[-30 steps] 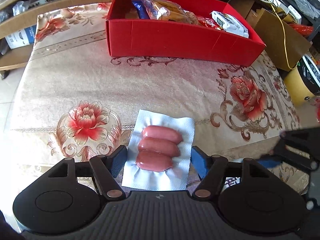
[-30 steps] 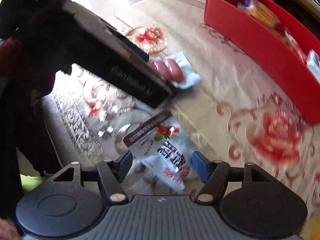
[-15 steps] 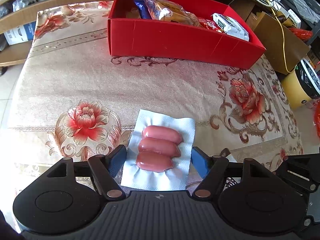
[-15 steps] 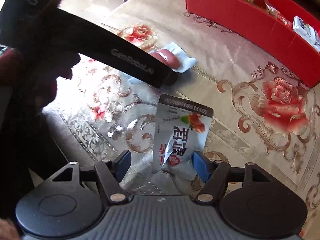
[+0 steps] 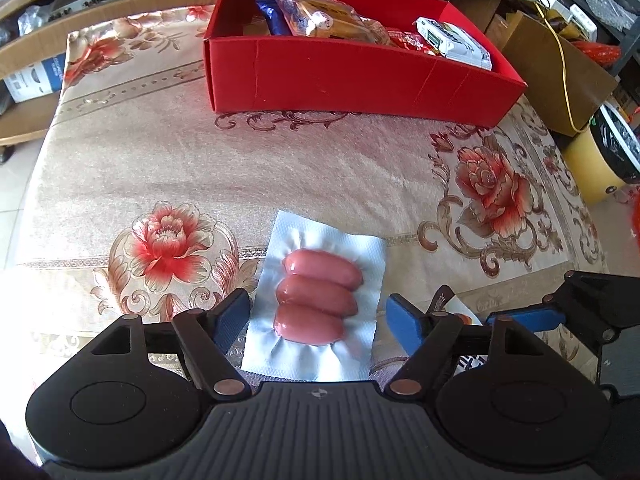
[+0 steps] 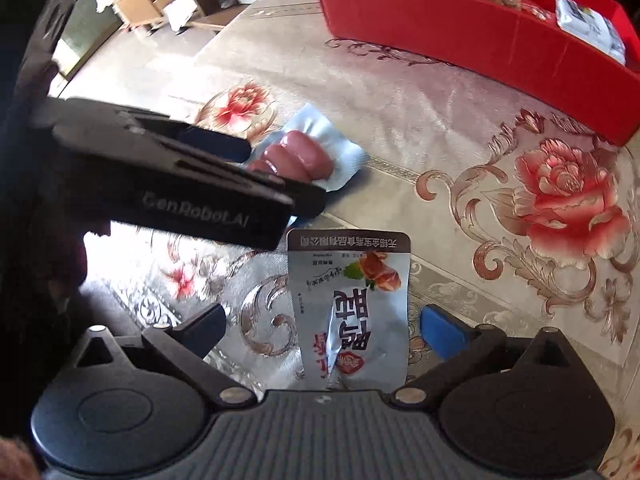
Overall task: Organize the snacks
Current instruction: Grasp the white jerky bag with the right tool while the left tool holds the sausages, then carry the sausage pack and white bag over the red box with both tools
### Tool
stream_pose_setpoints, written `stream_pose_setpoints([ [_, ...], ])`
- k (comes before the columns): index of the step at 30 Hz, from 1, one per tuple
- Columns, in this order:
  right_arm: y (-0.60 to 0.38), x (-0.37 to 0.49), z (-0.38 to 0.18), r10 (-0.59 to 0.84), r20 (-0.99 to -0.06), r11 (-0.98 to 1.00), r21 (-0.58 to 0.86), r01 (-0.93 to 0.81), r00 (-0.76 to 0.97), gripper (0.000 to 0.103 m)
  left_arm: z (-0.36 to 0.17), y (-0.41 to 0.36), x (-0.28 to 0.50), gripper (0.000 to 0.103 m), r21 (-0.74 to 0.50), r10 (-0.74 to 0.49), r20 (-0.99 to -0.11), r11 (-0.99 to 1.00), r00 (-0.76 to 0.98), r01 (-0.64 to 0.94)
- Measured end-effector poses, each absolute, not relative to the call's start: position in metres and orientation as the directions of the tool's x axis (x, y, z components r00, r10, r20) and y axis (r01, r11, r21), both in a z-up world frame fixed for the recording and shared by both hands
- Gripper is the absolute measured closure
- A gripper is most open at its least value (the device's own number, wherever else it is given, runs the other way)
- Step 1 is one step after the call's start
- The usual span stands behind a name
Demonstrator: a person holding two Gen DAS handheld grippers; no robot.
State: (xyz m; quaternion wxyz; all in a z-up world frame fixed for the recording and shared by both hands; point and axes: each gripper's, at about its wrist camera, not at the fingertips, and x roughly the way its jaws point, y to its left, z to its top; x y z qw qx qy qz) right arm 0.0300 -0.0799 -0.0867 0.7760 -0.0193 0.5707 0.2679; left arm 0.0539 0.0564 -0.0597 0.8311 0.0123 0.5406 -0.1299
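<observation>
A white vacuum pack of three pink sausages [image 5: 318, 300] lies flat on the floral tablecloth, also in the right wrist view [image 6: 300, 158]. My left gripper [image 5: 318, 320] is open, its blue fingers on either side of the pack. A silver snack pouch [image 6: 356, 308] with Chinese print lies on the cloth. My right gripper [image 6: 324, 326] is open, with the pouch between its fingers. The red box [image 5: 360, 76] at the far side holds several snack packets; it also shows in the right wrist view [image 6: 480, 28].
The left gripper's black body [image 6: 168, 176] crosses the right wrist view just left of the pouch. The right gripper's finger [image 5: 532, 316] shows at the left view's right edge. A cardboard box [image 5: 560, 72] and a yellow bin [image 5: 600, 160] stand beyond the table's right edge.
My right gripper has swung over the silver pouch, which now lies lengthwise between its fingers. The left gripper has stayed around the sausage pack.
</observation>
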Motion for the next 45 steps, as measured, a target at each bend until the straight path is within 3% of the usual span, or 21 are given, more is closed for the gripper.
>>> stream_pose_setpoints([
  [3, -0.081, 0.029, -0.084, 0.387, -0.896, 0.858, 0.264, -0.441, 0.216, 0.005, -0.06, 0.057, 0.052, 0.019, -0.1, -0.181, -0.905, 0.97, 0.384, 0.223],
  [5, -0.079, 0.02, -0.08, 0.32, -0.91, 0.864, 0.166, -0.475, 0.265, 0.034, -0.06, 0.059, 0.051, 0.017, -0.089, -0.169, -0.907, 0.972, 0.386, 0.215],
  [7, -0.081, 0.014, -0.078, 0.29, -0.91, 0.865, 0.117, -0.487, 0.296, 0.051, -0.059, 0.06, 0.052, 0.016, -0.085, -0.162, -0.907, 0.974, 0.388, 0.208],
  [12, -0.091, 0.003, -0.07, 0.294, -0.901, 0.874, 0.118, -0.472, 0.318, 0.052, -0.062, 0.052, 0.052, 0.015, -0.041, -0.126, -0.912, 0.975, 0.391, 0.219],
  [15, -0.101, -0.001, -0.06, 0.305, -0.882, 0.885, 0.123, -0.45, 0.36, 0.052, -0.063, 0.047, 0.052, 0.019, -0.02, -0.109, -0.911, 0.975, 0.397, 0.223],
  [18, -0.112, 0.001, -0.052, 0.3, -0.867, 0.901, 0.121, -0.416, 0.397, 0.052, -0.061, 0.043, 0.052, 0.029, -0.001, -0.095, -0.908, 0.974, 0.409, 0.225],
  [23, -0.12, 0.002, -0.045, 0.307, -0.853, 0.91, 0.133, -0.391, 0.423, 0.052, -0.057, 0.042, 0.054, 0.03, -0.014, -0.094, -0.902, 0.982, 0.42, 0.188],
  [39, -0.131, 0.003, -0.044, 0.292, -0.853, 0.924, 0.134, -0.358, 0.433, 0.052, -0.058, 0.024, 0.055, 0.028, -0.022, -0.097, -0.91, 0.982, 0.403, 0.188],
  [45, -0.131, 0.003, -0.046, 0.295, -0.856, 0.923, 0.141, -0.358, 0.424, 0.052, -0.066, 0.015, 0.06, 0.017, 0.015, -0.066, -0.911, 0.981, 0.406, 0.194],
])
